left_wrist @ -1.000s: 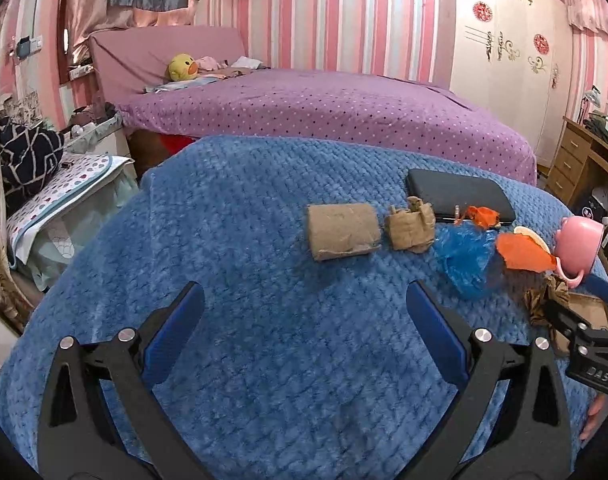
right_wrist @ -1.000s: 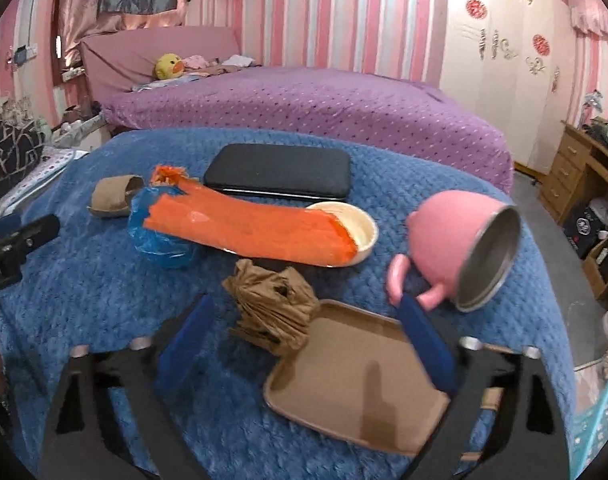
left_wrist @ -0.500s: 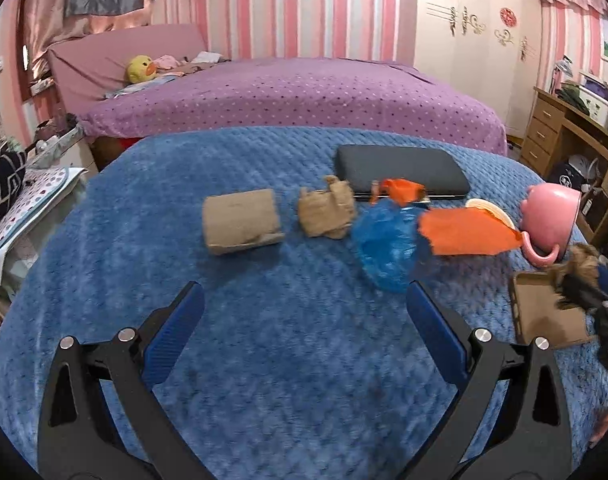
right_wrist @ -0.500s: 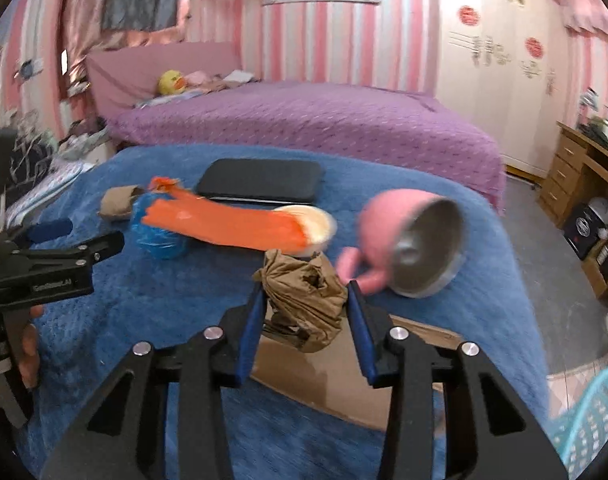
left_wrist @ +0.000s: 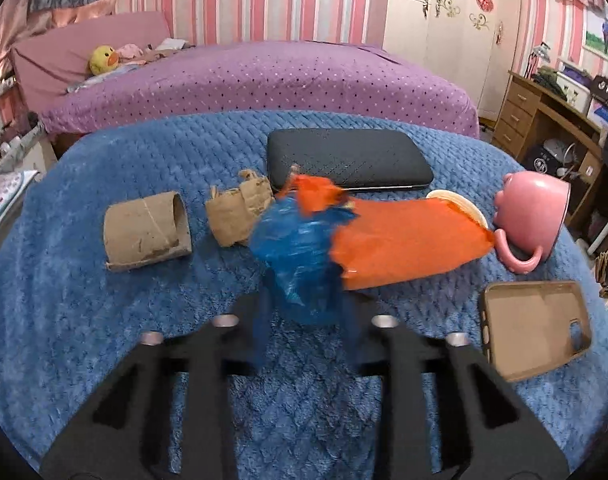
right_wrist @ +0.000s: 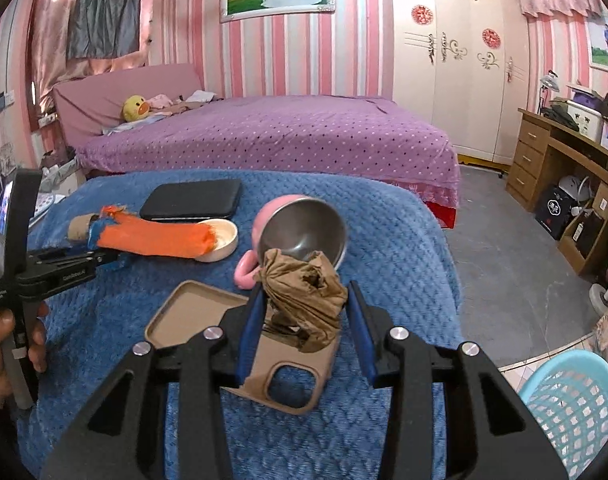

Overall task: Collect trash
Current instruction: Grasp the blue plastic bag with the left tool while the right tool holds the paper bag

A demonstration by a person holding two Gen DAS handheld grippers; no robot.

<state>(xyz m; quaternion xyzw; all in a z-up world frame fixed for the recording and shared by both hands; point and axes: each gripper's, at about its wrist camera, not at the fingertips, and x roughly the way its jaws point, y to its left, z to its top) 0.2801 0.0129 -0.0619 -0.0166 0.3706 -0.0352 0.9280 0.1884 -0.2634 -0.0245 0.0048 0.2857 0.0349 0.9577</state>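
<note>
Trash lay scattered over the blue blanket, and both grippers had gone from empty to loaded within the last second. A second before, the right gripper stood wide over the crumpled brown paper wad; now its blue pads pinched that wad from both sides and held it clear of the tan phone case, near the light-blue basket at lower right. By my reading, that piece only needed carrying over to the basket and dropping.

The left gripper, wide open half a second earlier, was closing on the crumpled blue plastic bag. Its fingers were blurred, but they sat narrow with the bag's lower part between them; the grip looked made or nearly so. An orange plastic sheet lay touching the bag, its far end draped over a small cream dish.

The blue bag stood roughly upright in the jaws, its long axis running away from the camera, its knotted orange-tipped end pointing toward the black case. The paper wad had no clear long axis. A cardboard tube and folded brown paper scrap were not yet collected; the tube's axis ran left to right, its open end facing right. The pink mug lay on its side.
</note>
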